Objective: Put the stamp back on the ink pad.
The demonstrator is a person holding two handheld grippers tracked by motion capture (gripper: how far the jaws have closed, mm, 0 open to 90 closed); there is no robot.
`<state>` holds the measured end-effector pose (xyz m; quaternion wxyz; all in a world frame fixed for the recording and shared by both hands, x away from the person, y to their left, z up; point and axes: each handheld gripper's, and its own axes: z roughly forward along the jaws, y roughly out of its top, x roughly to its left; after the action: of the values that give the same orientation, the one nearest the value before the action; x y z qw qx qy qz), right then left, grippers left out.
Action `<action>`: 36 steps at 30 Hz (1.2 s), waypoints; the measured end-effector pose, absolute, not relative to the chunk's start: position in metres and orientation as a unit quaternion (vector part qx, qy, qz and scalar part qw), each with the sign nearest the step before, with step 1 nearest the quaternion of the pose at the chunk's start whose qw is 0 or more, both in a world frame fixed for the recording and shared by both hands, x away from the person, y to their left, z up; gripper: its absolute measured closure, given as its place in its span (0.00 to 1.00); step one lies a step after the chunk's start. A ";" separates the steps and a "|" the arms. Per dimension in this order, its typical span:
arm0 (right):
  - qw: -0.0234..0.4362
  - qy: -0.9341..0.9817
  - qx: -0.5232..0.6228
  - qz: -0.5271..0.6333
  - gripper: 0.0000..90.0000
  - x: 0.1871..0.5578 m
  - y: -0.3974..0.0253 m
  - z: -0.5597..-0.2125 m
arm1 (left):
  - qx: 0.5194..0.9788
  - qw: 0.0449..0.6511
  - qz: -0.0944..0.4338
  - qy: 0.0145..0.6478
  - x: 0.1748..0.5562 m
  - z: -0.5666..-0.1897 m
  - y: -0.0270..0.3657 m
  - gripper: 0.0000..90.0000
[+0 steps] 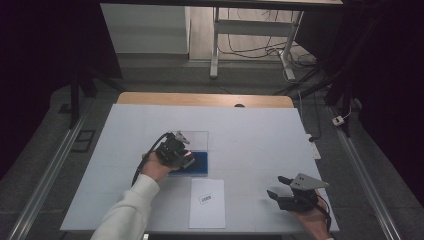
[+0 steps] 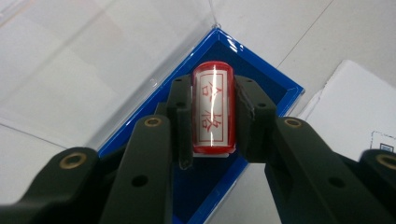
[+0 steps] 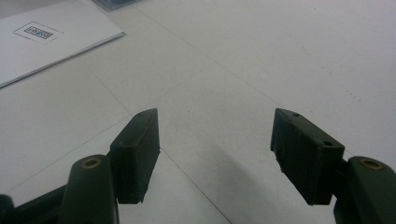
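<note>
Stamp (image 2: 212, 112) ends hidden between claw (image 2: 212, 122) jaws

1. Overhead light is brightening the white table (image 1: 250, 135) while the frame's left and right edges are sinking into darkness.
2. A vertical glare streak is crossing the red stamp (image 2: 213, 109).
3. Soft shadows are pooling beneath the right gripper (image 3: 215, 156), whose near parts are blurring.

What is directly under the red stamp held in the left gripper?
Under the red stamp, clamped in the left gripper, lies the open blue case, showing its dark blue lining. The stamp and jaws cover part of that lining.
</note>
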<state>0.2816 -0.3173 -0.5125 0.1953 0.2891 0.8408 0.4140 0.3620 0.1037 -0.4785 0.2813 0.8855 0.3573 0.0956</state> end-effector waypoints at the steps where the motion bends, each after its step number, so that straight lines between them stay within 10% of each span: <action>1: 0.195 0.841 0.290 0.414 0.36 0.282 -0.317 -0.513 | 0.886 0.280 0.094 0.357 0.362 -0.479 0.103 0.77; 17: 0.192 0.839 0.291 0.419 0.36 0.282 -0.317 -0.514 | 0.861 0.329 0.116 0.370 0.348 -0.469 0.119 0.41; 36: 0.188 0.843 0.274 0.424 0.36 0.278 -0.314 -0.511 | 0.837 0.387 0.137 0.362 0.277 -0.475 0.162 0.37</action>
<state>0.2777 -0.3145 -0.5112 0.1884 0.2737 0.8427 0.4237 0.2774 0.1618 -0.4750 0.3866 0.8370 0.3624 0.1367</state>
